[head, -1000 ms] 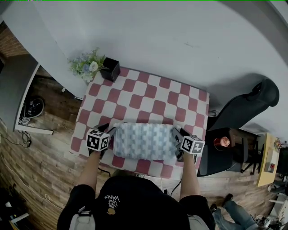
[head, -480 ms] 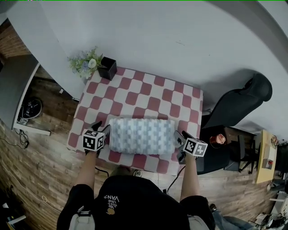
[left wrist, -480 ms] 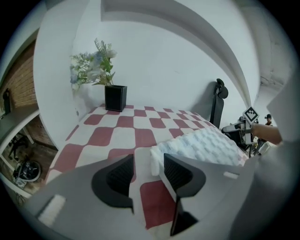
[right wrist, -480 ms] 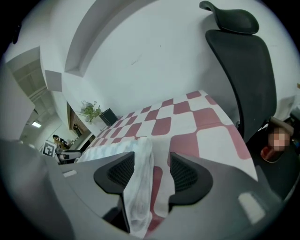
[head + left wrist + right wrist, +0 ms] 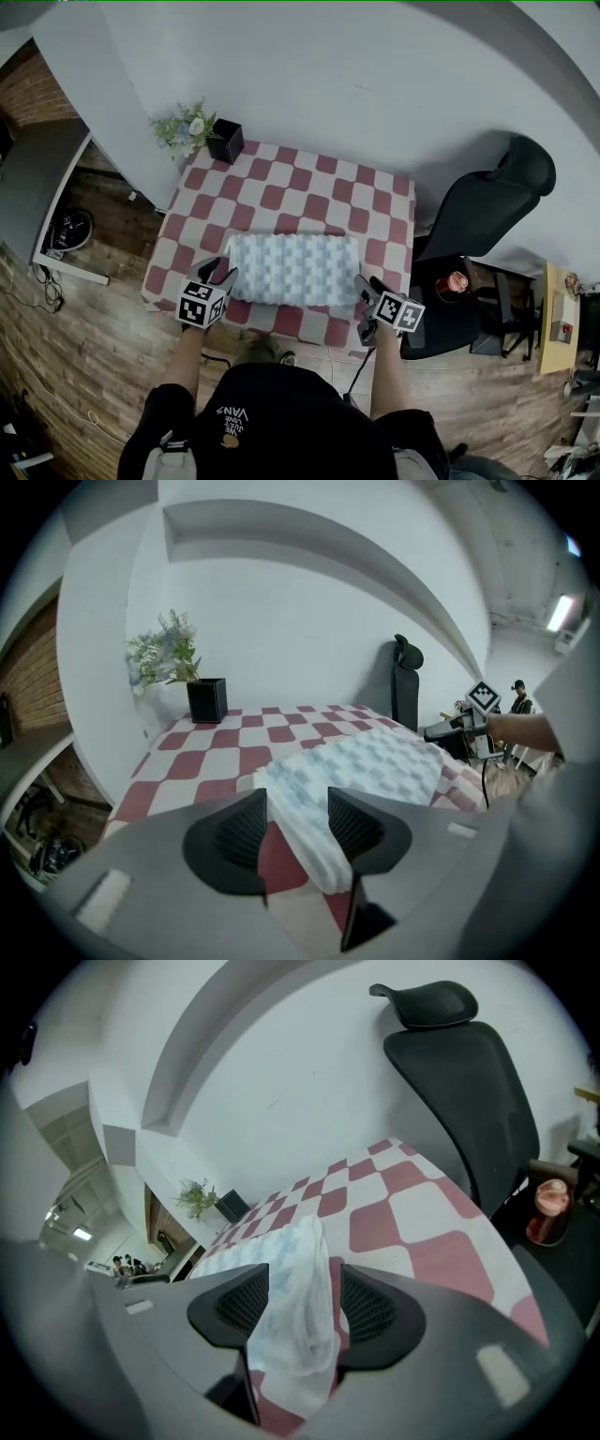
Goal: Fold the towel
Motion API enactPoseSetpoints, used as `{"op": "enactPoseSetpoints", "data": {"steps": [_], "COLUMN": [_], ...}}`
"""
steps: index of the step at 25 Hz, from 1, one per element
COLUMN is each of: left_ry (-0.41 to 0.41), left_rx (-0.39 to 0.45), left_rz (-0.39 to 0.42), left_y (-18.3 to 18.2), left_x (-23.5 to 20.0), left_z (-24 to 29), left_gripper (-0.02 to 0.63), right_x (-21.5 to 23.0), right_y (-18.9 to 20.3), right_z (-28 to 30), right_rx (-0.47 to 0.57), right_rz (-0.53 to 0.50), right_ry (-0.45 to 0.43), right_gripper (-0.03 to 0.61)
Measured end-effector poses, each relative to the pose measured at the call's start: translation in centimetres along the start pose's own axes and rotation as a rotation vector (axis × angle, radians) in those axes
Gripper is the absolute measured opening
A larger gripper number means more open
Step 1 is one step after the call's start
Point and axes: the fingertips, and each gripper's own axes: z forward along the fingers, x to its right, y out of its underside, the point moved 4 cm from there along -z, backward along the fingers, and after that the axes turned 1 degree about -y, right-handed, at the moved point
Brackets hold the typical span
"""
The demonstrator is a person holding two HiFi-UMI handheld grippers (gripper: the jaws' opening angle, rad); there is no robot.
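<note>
The white-and-pale-blue textured towel (image 5: 293, 269) lies folded into a wide rectangle on the red-and-white checked table (image 5: 281, 192). My left gripper (image 5: 218, 277) sits at its front left corner and my right gripper (image 5: 367, 293) at its front right corner. In the left gripper view the towel's folded corner (image 5: 323, 841) rests on the table between the jaws of the left gripper (image 5: 296, 803), which stand apart with red cloth showing beside it. In the right gripper view a loose towel end (image 5: 298, 1321) lies between the spread jaws of the right gripper (image 5: 304, 1279), unpressed.
A flower bunch (image 5: 183, 127) in a black pot (image 5: 226, 141) stands at the table's far left corner. A black office chair (image 5: 487, 211) is to the right of the table, with a red cup (image 5: 457, 282) on a dark stand beside it. Wooden floor surrounds the table's front edge.
Both grippers have drawn back toward the person and risen a little from the towel's ends. Their jaws stand wider than before. The towel stays flat.
</note>
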Motion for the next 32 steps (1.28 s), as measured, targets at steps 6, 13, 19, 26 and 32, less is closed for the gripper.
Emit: {"op": "enactPoseSetpoints", "data": {"steps": [6, 13, 19, 26, 32], "left_ry": [0.025, 0.067, 0.082, 0.156, 0.230], "left_rx": [0.022, 0.010, -0.058, -0.214, -0.258], "left_rz": [0.069, 0.222, 0.434, 0.563, 0.546], "left_y": [1.5, 2.8, 3.4, 5.8, 7.1], "left_x": [3.3, 7.3, 9.6, 9.3, 8.4], "left_z": [-1.5, -3.0, -3.2, -1.0, -0.8], "left_gripper": [0.178, 0.196, 0.218, 0.241, 0.241], "right_x": [-0.5, -0.5, -1.0, -1.2, -1.0], "right_y": [2.3, 5.6, 7.7, 8.3, 8.6], "right_z": [-1.7, -3.4, -4.1, -2.7, -1.1], "right_rx": [0.093, 0.099, 0.153, 0.192, 0.243], "right_rz": [0.111, 0.213, 0.375, 0.544, 0.703], "right_ry": [-0.030, -0.054, -0.110, -0.121, -0.082], "right_gripper": [0.230, 0.230, 0.230, 0.239, 0.279]}}
